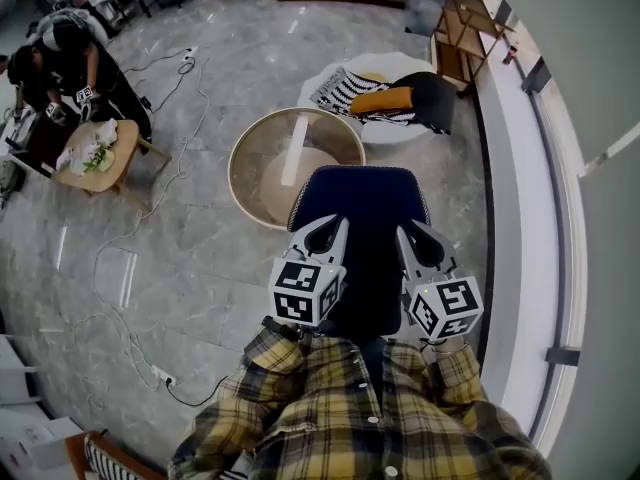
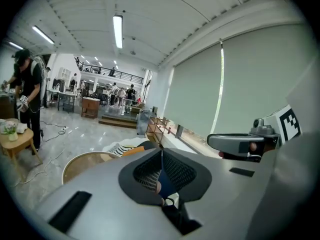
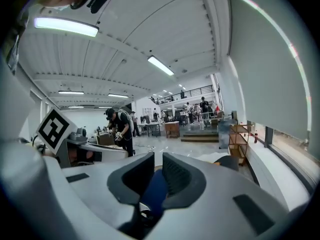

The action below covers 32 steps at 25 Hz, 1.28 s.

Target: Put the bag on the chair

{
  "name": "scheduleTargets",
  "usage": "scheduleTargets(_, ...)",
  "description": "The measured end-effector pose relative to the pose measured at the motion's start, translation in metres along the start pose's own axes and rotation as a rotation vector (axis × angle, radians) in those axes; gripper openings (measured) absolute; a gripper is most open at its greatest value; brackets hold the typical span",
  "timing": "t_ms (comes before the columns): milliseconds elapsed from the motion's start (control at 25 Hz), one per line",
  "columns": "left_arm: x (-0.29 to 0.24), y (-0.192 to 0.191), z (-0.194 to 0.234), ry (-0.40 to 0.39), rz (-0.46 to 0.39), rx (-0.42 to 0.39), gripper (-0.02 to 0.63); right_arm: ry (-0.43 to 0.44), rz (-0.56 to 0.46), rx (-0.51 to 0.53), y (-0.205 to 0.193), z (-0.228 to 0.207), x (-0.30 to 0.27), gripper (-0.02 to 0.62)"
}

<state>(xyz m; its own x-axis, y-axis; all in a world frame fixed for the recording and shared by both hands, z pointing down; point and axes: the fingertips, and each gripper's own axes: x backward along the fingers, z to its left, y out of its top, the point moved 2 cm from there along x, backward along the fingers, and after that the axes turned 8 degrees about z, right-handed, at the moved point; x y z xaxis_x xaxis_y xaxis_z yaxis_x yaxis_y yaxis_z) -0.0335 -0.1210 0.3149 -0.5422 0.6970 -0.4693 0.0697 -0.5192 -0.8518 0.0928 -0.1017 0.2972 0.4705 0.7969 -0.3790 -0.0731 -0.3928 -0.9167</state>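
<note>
A dark blue bag (image 1: 362,228) hangs in front of my body, held up between both grippers. My left gripper (image 1: 318,236) is shut on its left top edge; blue fabric (image 2: 163,180) is pinched between the pads. My right gripper (image 1: 418,240) is shut on the right top edge, with blue fabric (image 3: 154,188) filling the narrow gap between its pads. The chair (image 1: 405,66) is a white round seat farther ahead and to the right. It carries a striped cushion (image 1: 340,90), an orange pillow (image 1: 382,100) and a black item (image 1: 435,98).
A round glass-topped table (image 1: 290,163) stands between me and the chair. A wooden rack (image 1: 465,28) and a window wall run along the right. At the far left a person (image 1: 70,63) works at a small wooden table (image 1: 100,163). Cables (image 1: 120,258) trail over the marble floor.
</note>
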Motion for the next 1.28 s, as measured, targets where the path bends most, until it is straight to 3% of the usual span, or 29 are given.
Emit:
scheduleTargets(200,0.019,0.008,-0.025,-0.073,-0.032,0.004,0.018,0.041,-0.054,0.031,0.017,0.012,0.021,0.029)
scheduleTargets(320,0.030,0.013,-0.039,-0.090,-0.041,-0.032,0.018,0.052,-0.062,0.021,0.026,0.016,0.033,0.020)
scheduleTargets(560,0.043,0.018,-0.058,-0.090,-0.068,-0.118,0.018,0.081,-0.063,-0.015,0.026,0.019,0.043,0.017)
scheduleTargets(800,0.042,0.018,-0.065,-0.103,-0.060,-0.155,0.018,0.090,-0.022,0.006,0.019,0.020,0.040,0.017)
scheduleTargets(1280,0.036,0.007,-0.075,-0.126,-0.039,-0.151,0.018,0.087,-0.014,-0.004,0.008,0.014,0.049,0.017)
